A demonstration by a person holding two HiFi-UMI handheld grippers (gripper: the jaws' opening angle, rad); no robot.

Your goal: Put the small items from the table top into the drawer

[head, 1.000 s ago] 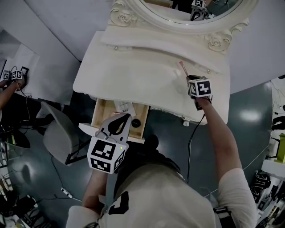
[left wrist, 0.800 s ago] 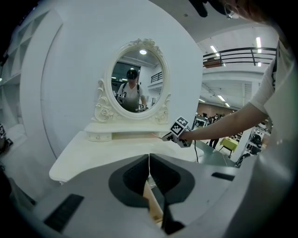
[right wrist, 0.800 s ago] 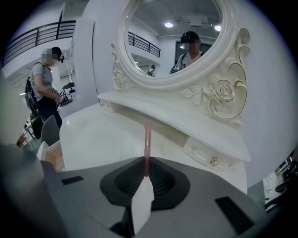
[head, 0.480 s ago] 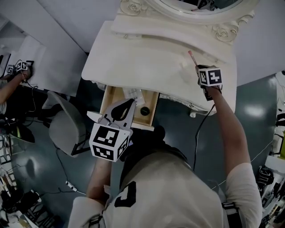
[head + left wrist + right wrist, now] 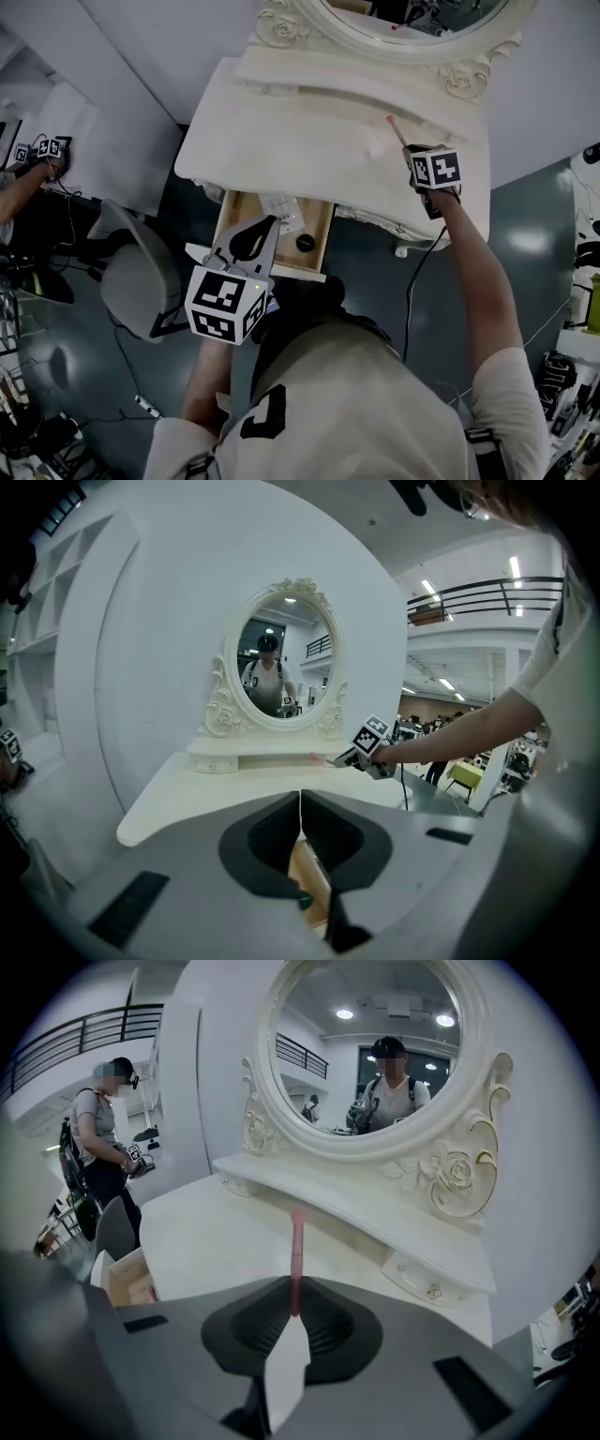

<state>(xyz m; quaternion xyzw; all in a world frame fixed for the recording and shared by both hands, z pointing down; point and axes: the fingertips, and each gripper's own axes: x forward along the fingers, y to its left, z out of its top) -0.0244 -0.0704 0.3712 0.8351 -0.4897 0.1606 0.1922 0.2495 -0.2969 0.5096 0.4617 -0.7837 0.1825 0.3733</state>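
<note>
Pink and slender, a stick-shaped item (image 5: 297,1241) is pinched at its lower end between the nearly closed jaws of the right gripper (image 5: 295,1309), over the right part of the cream dressing table (image 5: 300,141); the left gripper (image 5: 300,817), jaws together and empty, hovers at that table's front, over its open wooden drawer (image 5: 228,220).

Left tongs (image 5: 300,810) closed, right tongs (image 5: 294,1305) outstretched, pinching pink stick (image 5: 297,1246).

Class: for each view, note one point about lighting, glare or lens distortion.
Head view: dim, only the table top shows pale. Left gripper view: fisheye bending, black corners, ceiling lights glaring. Right gripper view: curved edges too; lamps reflected in the mirror; pink stick sharp.
</note>
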